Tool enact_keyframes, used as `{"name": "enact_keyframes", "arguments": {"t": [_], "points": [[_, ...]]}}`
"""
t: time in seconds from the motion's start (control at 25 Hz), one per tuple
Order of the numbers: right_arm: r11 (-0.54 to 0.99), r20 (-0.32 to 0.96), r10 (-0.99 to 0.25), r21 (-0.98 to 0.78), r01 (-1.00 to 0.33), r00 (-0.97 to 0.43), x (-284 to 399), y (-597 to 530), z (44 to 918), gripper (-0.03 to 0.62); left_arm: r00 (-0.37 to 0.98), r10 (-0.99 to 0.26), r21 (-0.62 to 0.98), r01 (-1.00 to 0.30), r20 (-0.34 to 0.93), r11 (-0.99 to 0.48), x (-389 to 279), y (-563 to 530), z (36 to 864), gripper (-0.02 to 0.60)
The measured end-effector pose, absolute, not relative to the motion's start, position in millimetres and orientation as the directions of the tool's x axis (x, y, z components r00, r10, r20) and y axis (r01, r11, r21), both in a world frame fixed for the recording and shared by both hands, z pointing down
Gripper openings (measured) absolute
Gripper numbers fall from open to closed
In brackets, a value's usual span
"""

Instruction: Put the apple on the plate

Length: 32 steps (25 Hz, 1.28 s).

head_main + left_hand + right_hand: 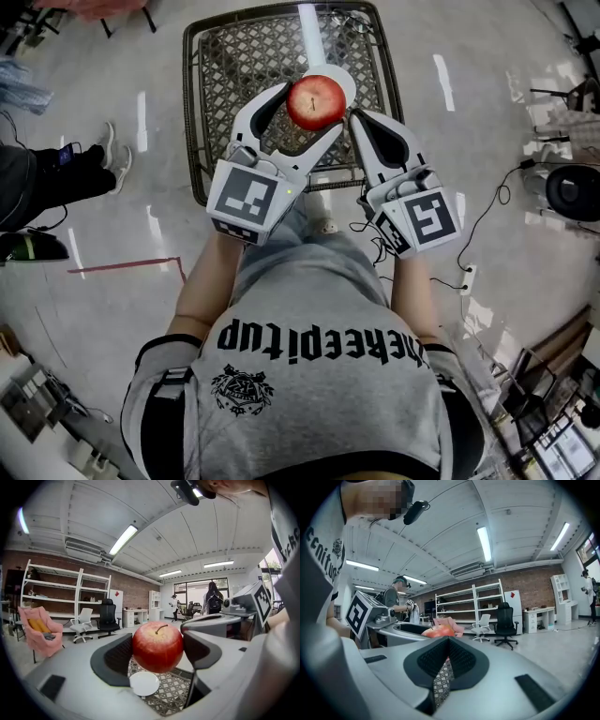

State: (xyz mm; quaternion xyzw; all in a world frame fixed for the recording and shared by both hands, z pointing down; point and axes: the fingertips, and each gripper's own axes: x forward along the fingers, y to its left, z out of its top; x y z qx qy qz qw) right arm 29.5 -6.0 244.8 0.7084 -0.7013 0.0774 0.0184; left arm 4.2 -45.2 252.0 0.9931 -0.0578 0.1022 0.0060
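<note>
Left gripper (157,641) clamps the apple (158,649), stem end pointing up

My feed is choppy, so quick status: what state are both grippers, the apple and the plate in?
Left gripper: shut on the apple.
Apple: held in the air above the plate, stem up.
Plate: empty, on the mesh table.
Right gripper: shut, empty.

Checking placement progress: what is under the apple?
A white plate on a metal lattice table, well below the held apple. The apple covers the plate's far edge and the table behind it.
</note>
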Motion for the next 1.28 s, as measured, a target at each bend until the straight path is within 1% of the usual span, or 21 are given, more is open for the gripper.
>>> {"name": "enact_keyframes", "arguments": {"t": [0.76, 1.28], "points": [[-0.135, 0.15, -0.981, -0.086, -0.987, 0.121, 35, -56, 250, 0.009, 0.977, -0.004, -0.002, -0.004, 0.212, -1.0, 13, -95, 262, 0.382], [-0.2, 0.168, -0.968, -0.07, -0.977, 0.186, 41, -45, 249, 0.009, 0.975, 0.065, 0.015, 0.063, 0.212, -0.998, 22, -85, 266, 0.382]]}}
